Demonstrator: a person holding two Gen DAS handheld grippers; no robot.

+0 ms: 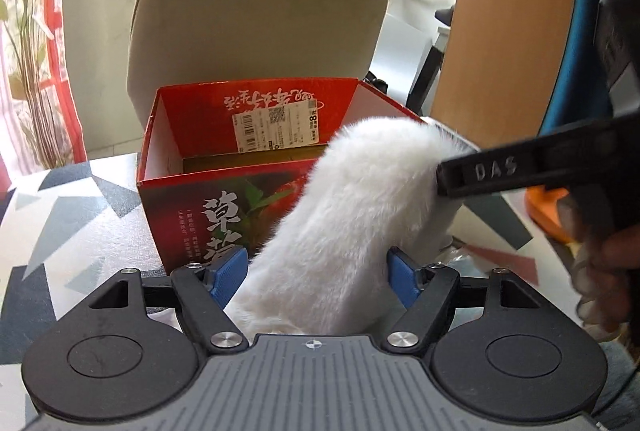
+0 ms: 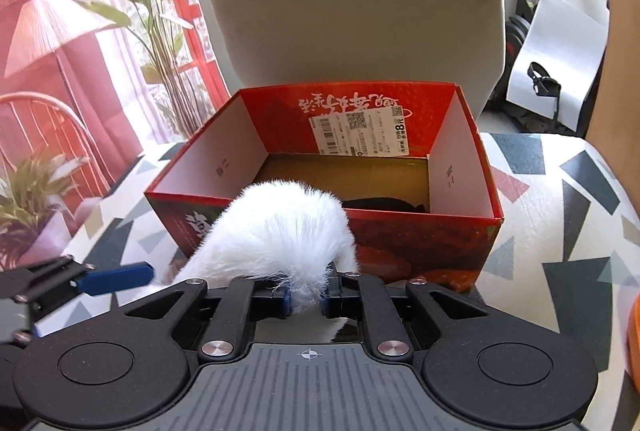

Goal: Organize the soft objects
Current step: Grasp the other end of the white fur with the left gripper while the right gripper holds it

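Right hand-held gripper (image 2: 306, 301) tilted down, clamping white fur (image 2: 280, 235)

both cameras sit just behind their own jaws and look forward and down, close over the table (image 2: 560, 199). each faces the red box (image 1: 192, 191) and the chair (image 1: 256, 31) behind; the left view looks from further left. both share the box and the white fur (image 2: 280, 231).

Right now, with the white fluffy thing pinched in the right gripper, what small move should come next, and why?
Probably carry the white fluffy thing forward over the near rim of the red box and lower it in. The right gripper is shut on one end, the left gripper stands open around the other without pressing it, and the box is open with room inside.
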